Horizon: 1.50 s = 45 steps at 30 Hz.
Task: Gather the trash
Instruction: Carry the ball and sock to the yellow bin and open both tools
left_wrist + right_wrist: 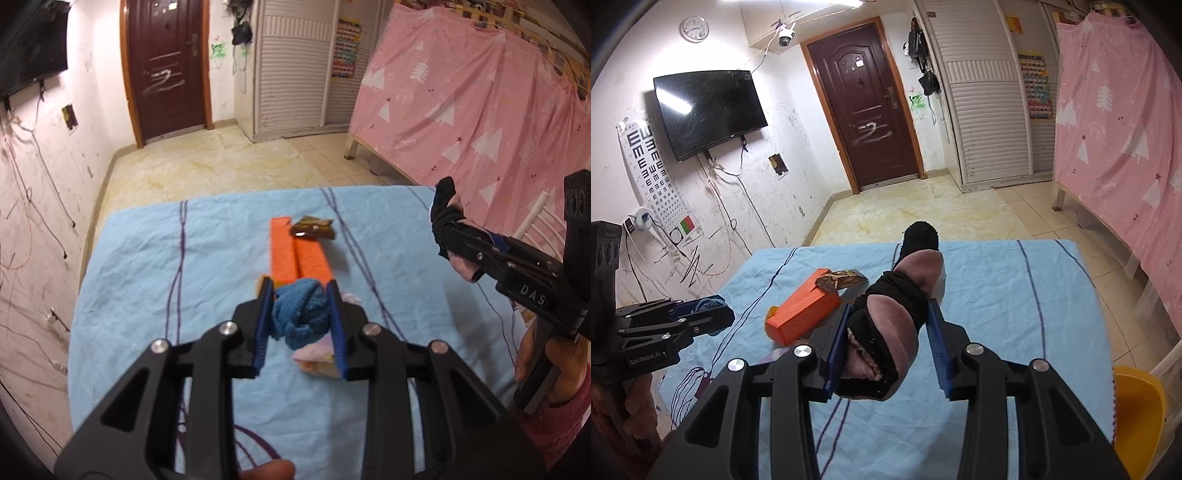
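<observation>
- My left gripper (pixel 301 314) is pinched tight on a knotted blue sock (pixel 301 314), held just above the blue sheet (pixel 147 266)
- My right gripper (pixel 886 332) is clamped on a rolled pink-and-black sock (pixel 897 314), also clear of the sheet
- I judge the step in hand as carrying: both pieces are gripped and up, neither yet dropped anywhere
- Still lying on the sheet: an orange box (pixel 803 310) with a brown wrapper (pixel 842 280) resting on its far end
- A yellow bin (pixel 1137 406) shows at the bed's right edge; it looks like the place to drop things, though I can't be sure
- Next I need to swing each load over a container and spread the jaws only once it is over the opening
</observation>
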Available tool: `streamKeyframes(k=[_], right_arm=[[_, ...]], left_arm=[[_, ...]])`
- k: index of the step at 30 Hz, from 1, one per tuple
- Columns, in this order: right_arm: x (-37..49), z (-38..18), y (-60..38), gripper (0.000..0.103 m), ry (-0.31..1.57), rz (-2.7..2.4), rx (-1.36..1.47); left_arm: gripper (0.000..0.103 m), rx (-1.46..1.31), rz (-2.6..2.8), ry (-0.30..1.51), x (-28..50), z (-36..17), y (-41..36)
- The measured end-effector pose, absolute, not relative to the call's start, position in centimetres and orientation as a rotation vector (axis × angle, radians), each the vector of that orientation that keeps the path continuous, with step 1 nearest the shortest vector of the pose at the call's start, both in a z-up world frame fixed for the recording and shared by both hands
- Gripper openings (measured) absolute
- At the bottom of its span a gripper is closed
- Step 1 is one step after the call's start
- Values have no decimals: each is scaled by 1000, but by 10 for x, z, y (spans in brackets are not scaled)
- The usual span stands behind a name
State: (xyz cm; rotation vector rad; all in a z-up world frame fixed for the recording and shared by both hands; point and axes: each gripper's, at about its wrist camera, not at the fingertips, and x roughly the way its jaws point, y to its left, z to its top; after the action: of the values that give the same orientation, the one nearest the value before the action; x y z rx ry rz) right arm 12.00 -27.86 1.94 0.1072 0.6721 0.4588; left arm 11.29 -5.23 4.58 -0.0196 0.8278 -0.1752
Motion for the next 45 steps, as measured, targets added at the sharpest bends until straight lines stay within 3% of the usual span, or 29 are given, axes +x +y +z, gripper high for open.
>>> streamKeyframes(k=[42,45], right_arm=[[65,-28,-521,34,591,159,353],[67,-40,-532,40,617,141,364]], left_arm=[[27,189,-453,874,120,45,-287],[27,186,-483,883,120,43,-307]])
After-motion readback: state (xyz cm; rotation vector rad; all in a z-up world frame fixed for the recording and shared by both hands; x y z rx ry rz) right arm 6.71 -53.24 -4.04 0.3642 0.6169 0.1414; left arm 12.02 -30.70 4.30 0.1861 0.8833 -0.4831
